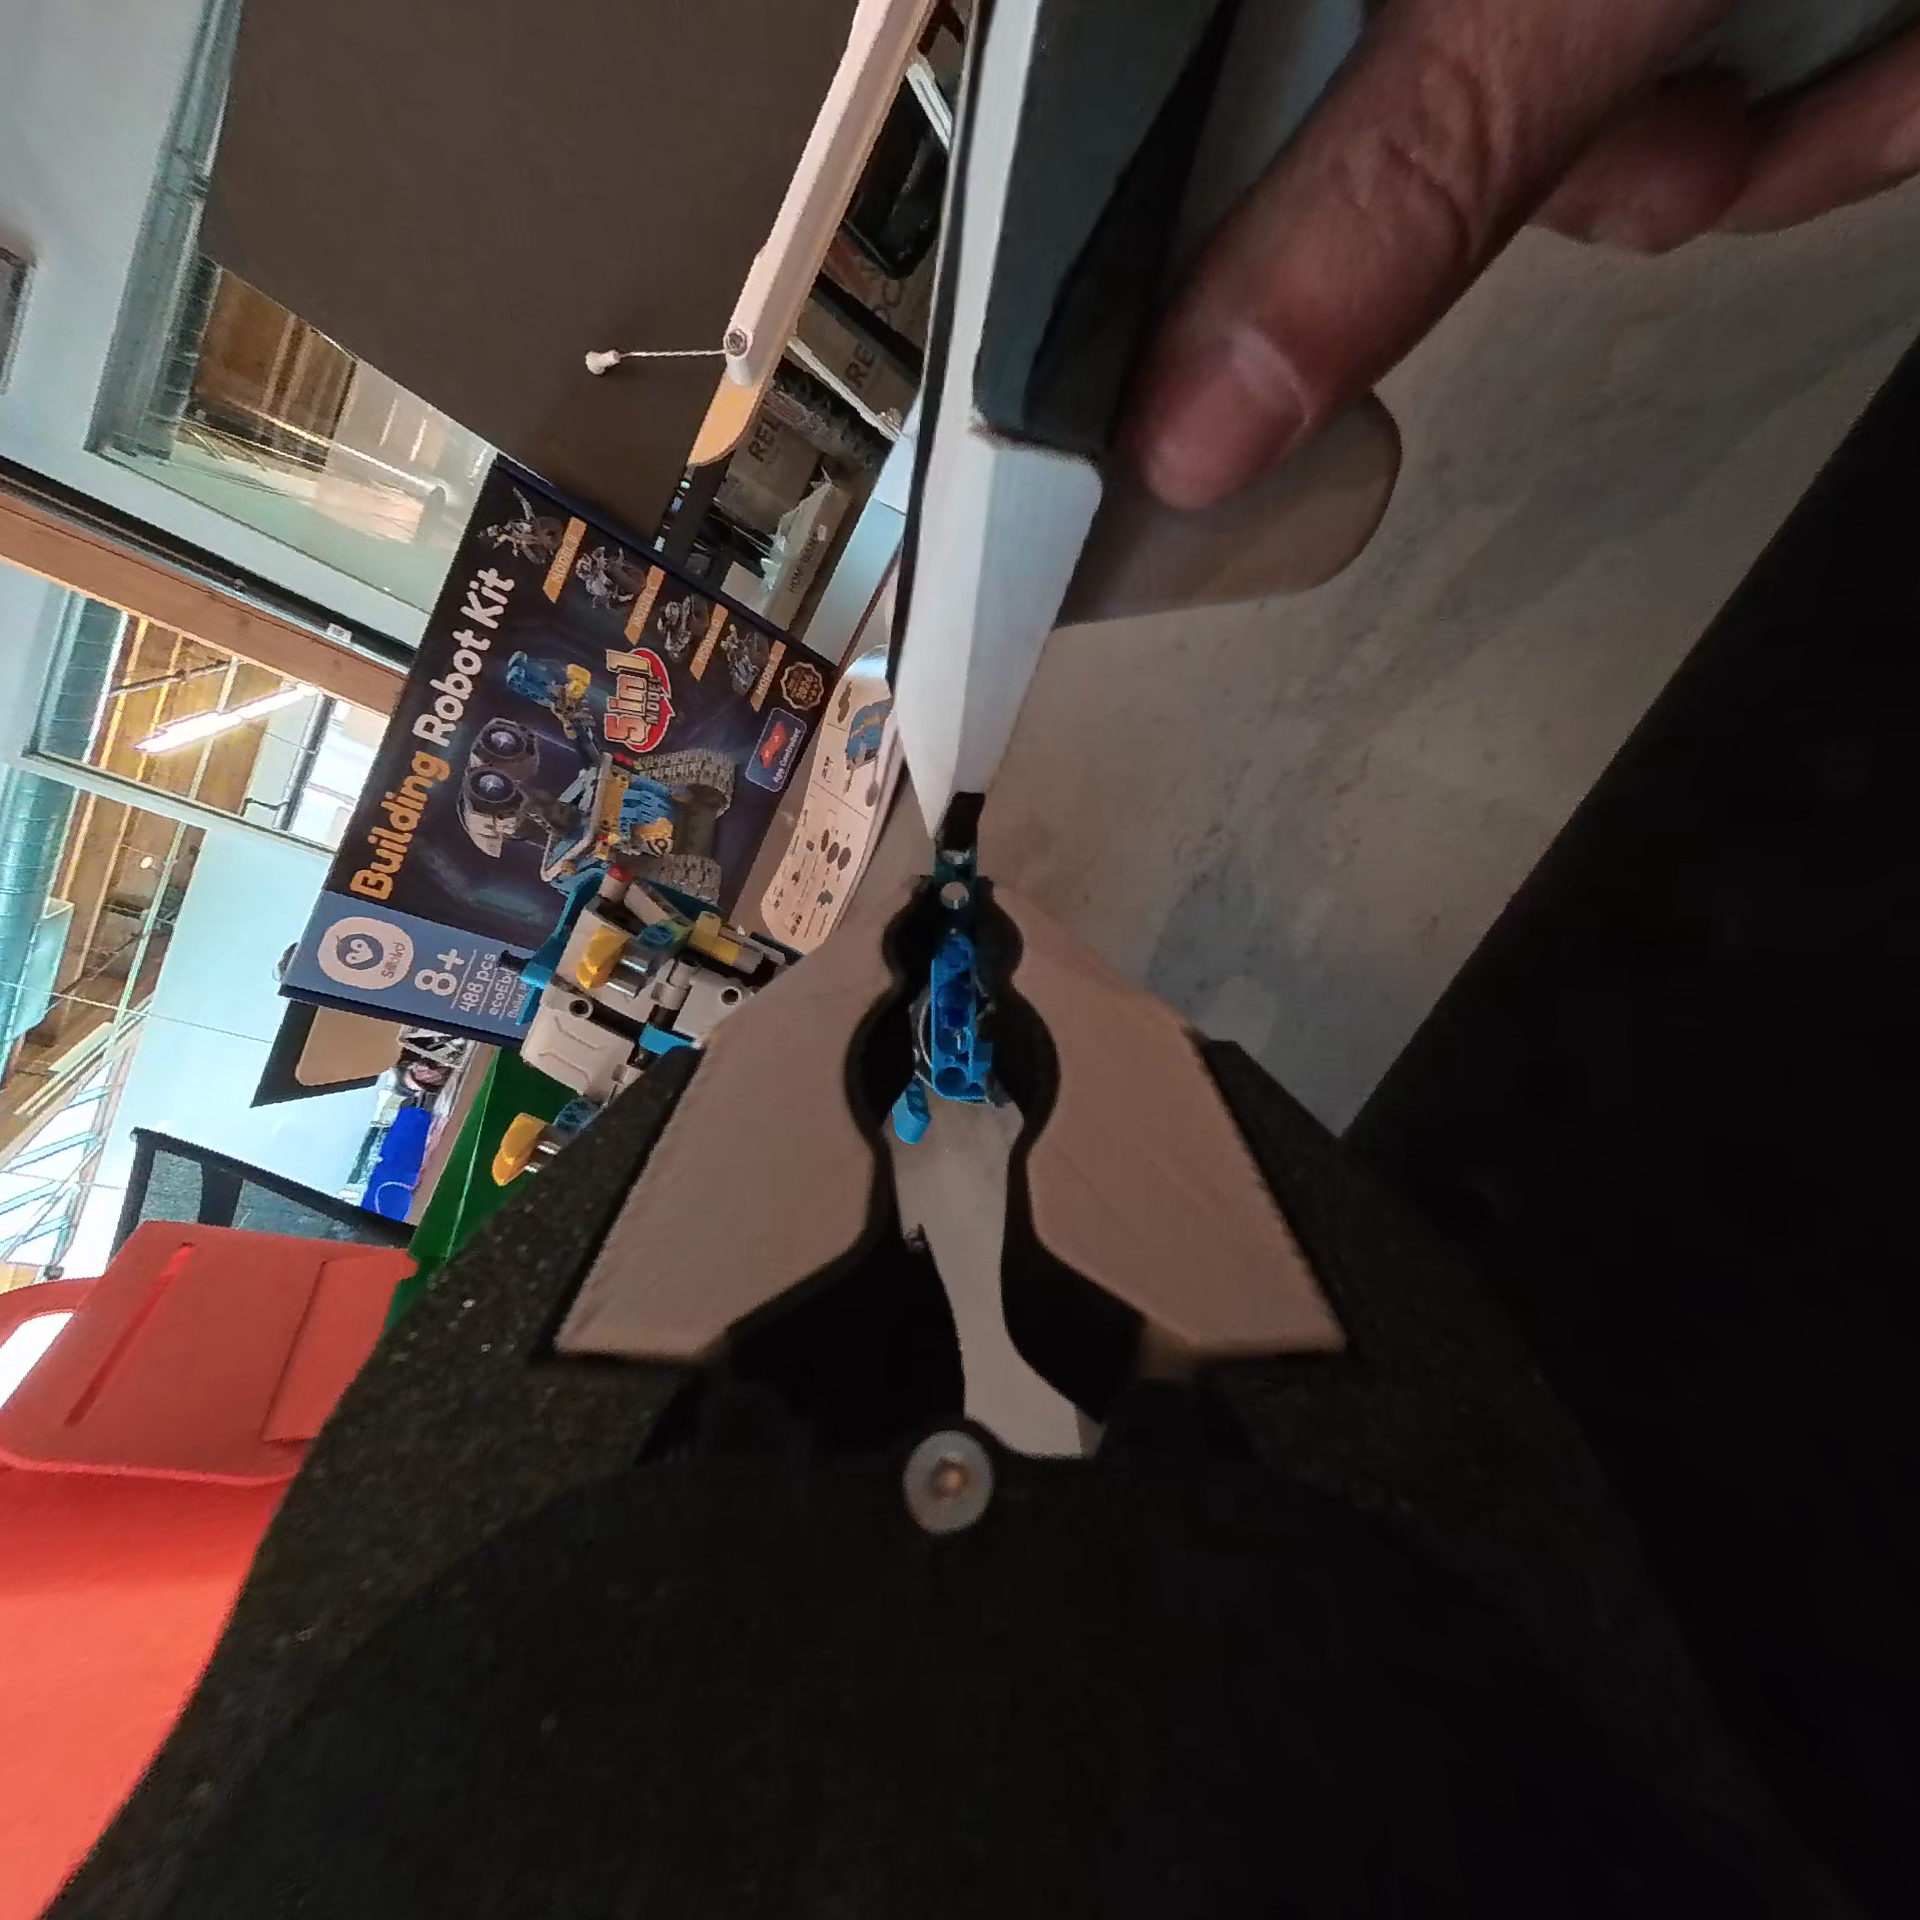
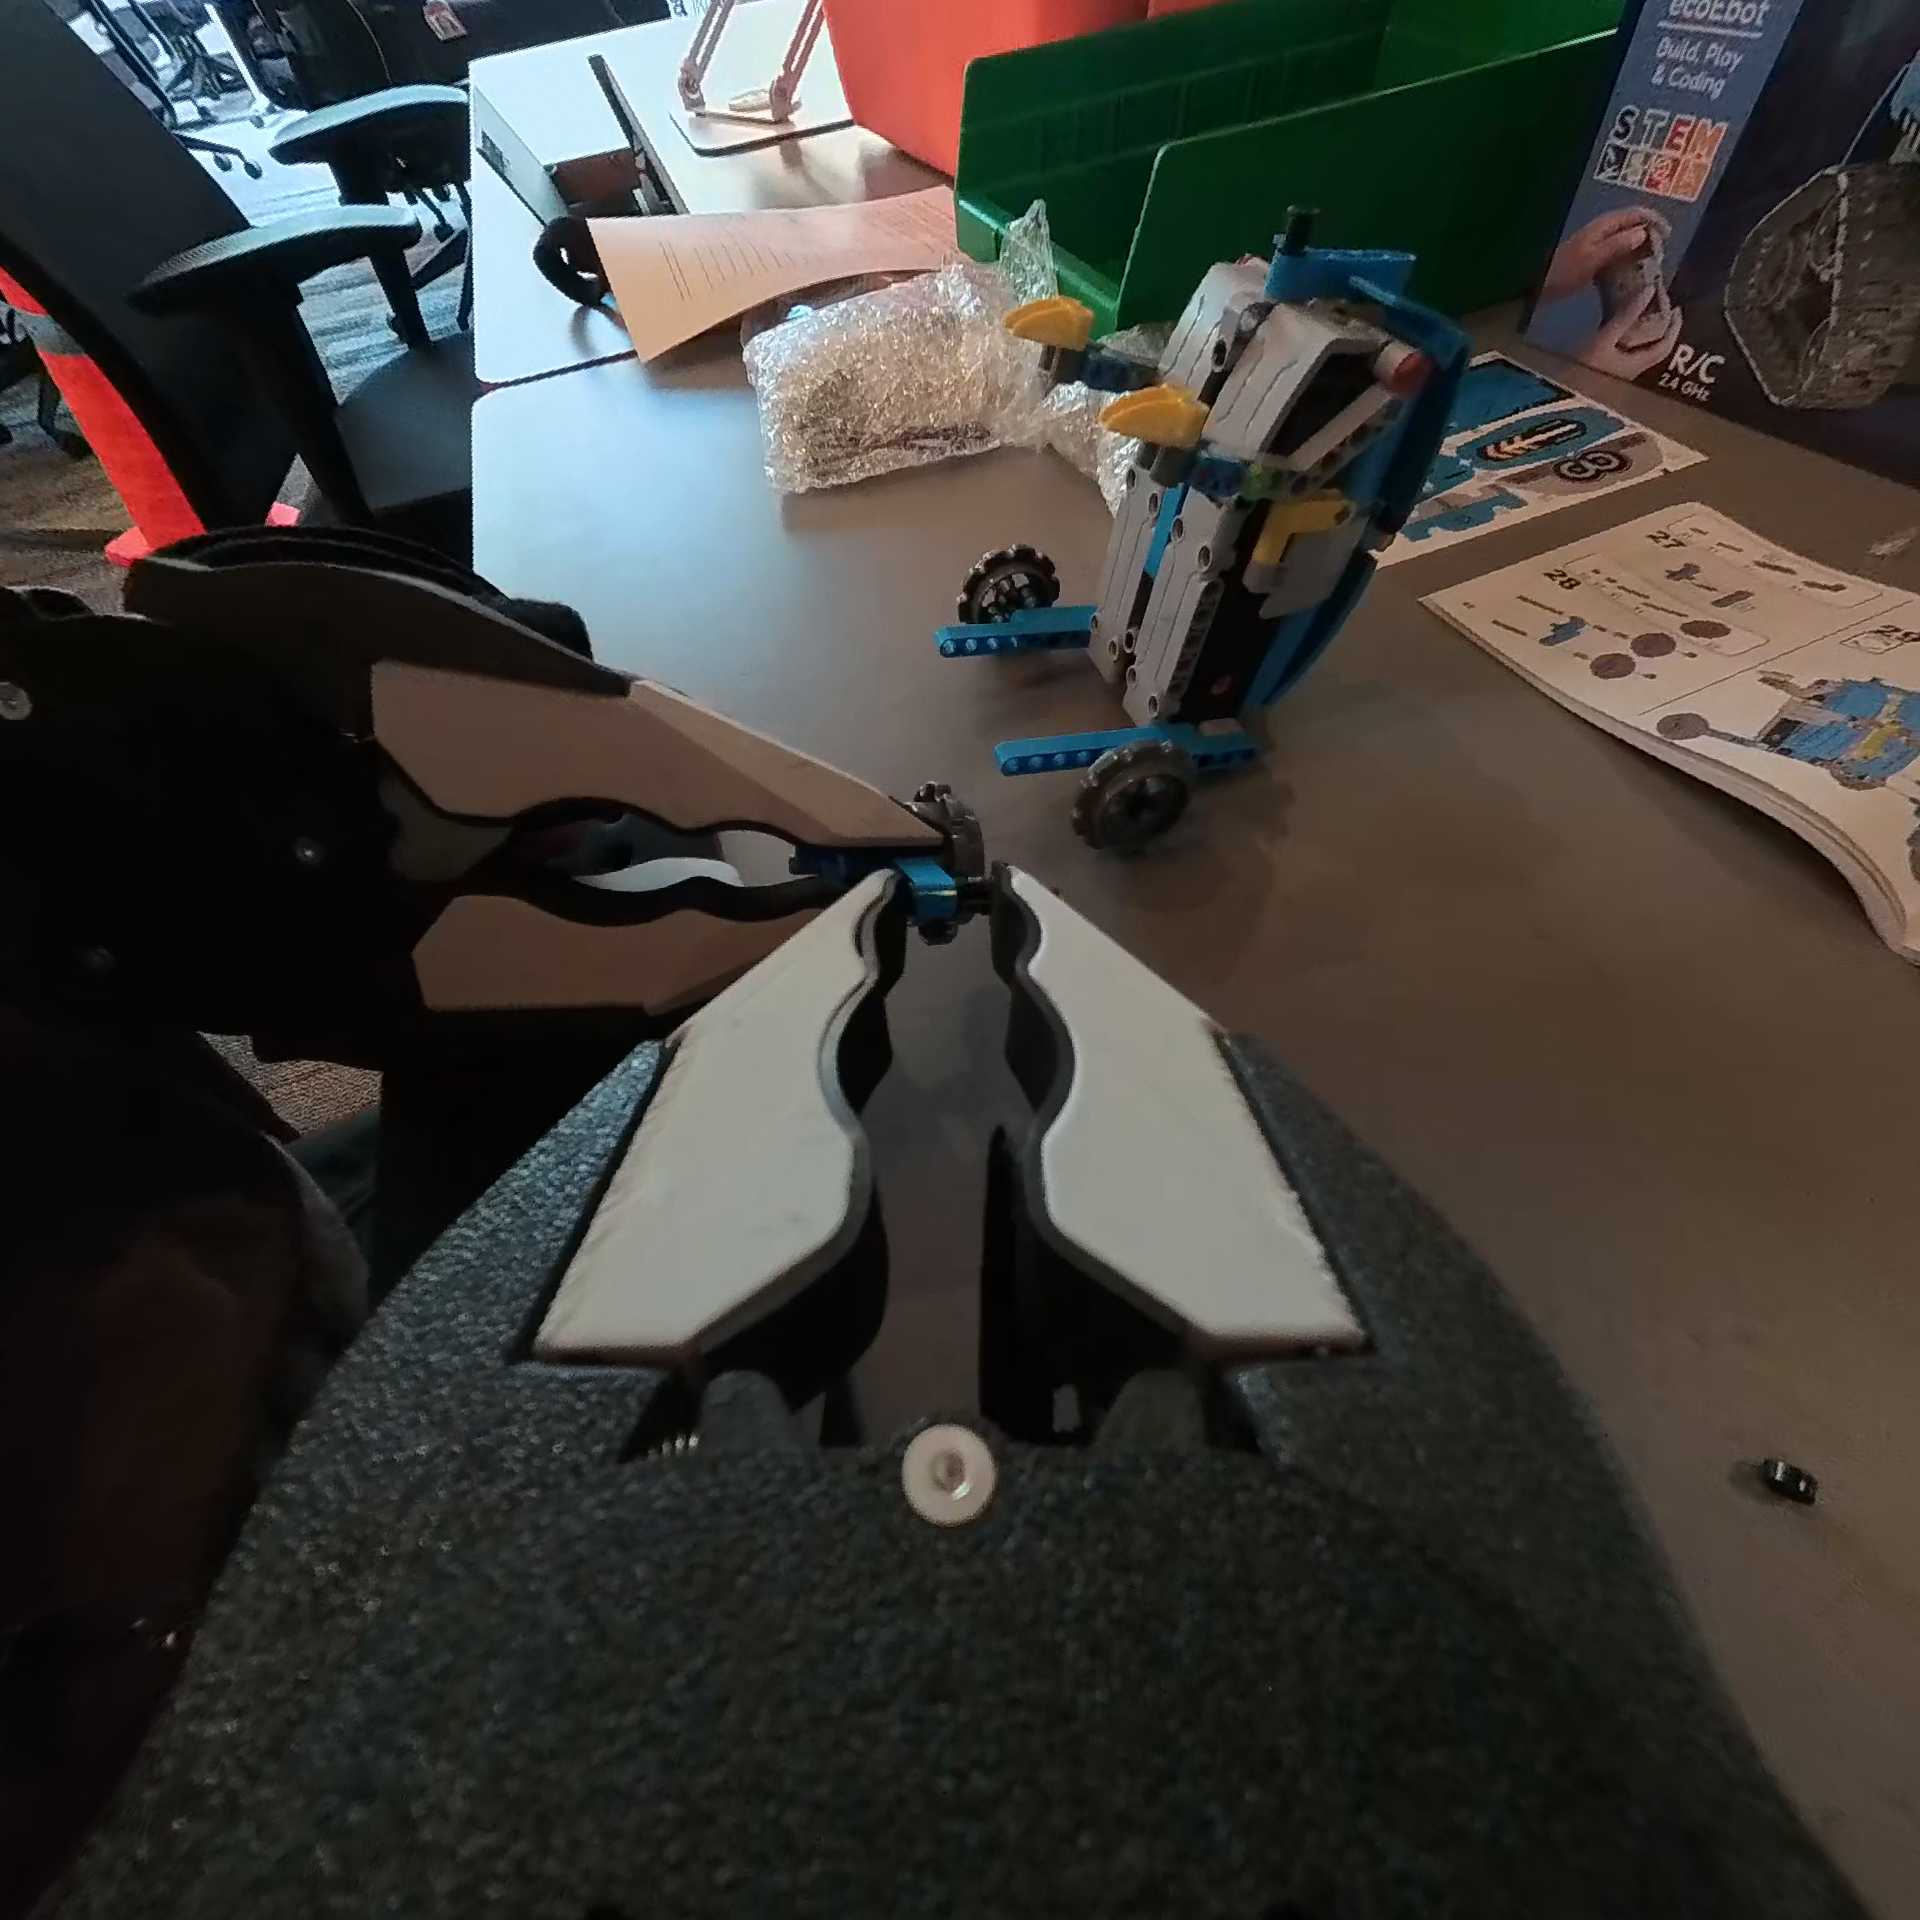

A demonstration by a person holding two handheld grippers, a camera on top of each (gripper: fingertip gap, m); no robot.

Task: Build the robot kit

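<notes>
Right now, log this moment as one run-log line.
left gripper: shut on blue beam | right gripper: tips at gear on beam | toy robot: on table, apart

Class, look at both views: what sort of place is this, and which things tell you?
Probably an office or workshop used for hobby building: office chairs beside a table holding a part-built toy robot, its kit box and an instruction booklet.

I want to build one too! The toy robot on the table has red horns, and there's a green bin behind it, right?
Nearly. The right wrist view shows the toy robot has yellow horns, not red. The green bin does sit behind it on the table.
</notes>
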